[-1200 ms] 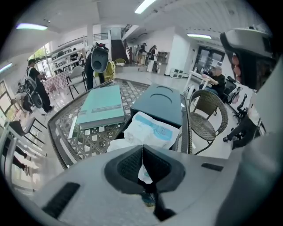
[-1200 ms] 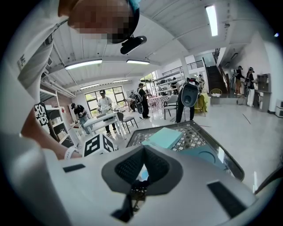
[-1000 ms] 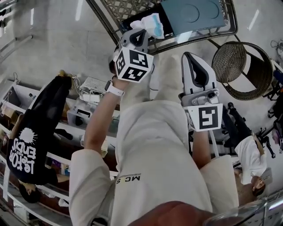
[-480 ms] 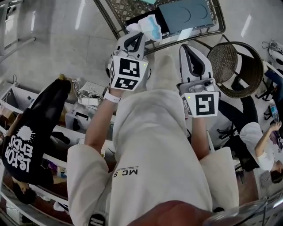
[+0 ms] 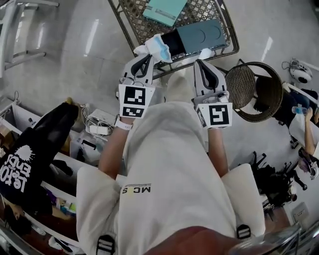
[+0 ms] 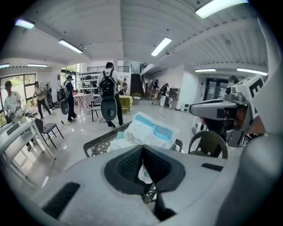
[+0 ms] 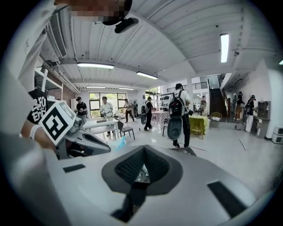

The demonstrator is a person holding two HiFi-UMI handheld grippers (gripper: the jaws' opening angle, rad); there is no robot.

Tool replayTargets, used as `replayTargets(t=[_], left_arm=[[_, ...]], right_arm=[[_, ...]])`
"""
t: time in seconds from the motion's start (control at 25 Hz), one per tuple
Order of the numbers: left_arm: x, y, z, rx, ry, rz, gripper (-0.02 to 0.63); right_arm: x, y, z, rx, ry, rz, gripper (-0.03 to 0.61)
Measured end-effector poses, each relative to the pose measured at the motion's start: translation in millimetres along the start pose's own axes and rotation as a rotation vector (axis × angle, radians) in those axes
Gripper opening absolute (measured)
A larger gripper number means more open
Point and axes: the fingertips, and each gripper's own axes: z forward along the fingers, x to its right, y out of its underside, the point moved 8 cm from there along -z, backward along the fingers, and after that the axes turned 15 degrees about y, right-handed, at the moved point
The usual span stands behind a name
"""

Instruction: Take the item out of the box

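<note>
pinching the edge of a white and blue packet [image 5: 160, 46], the left claw [image 5: 148, 56] has its jaws pressed together on it. the packet is held over the near side of the wire basket [image 5: 202, 11], at the left end of the dark box [image 5: 204, 34] that lies in the basket. the right claw [image 5: 198, 62] is closed tight, with nothing between its jaws. 1 wicker chair [image 5: 251, 89] stands at the right.
</note>
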Motion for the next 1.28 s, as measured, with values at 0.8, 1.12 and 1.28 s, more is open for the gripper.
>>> replayTargets(t=[0.8, 1.12, 1.28], left_arm=[[20.4, -13.9, -106.0, 0.27, -0.111, -0.02, 0.026], [24.5, -10.1, -117.6, 0.294, -0.106, -0.011, 0.026], [27.6, -8.4, -120.0, 0.299, -0.108, -0.009, 0.026]], right_arm=[[-29.0, -27.5, -30.4, 0.104, 0.0, -0.08, 0.015], [-34.7, -26.2, -39.2, 0.096, 0.01, -0.083, 0.015], [-35.5, -28.5, -42.8, 0.104, 0.012, -0.089, 0.015]])
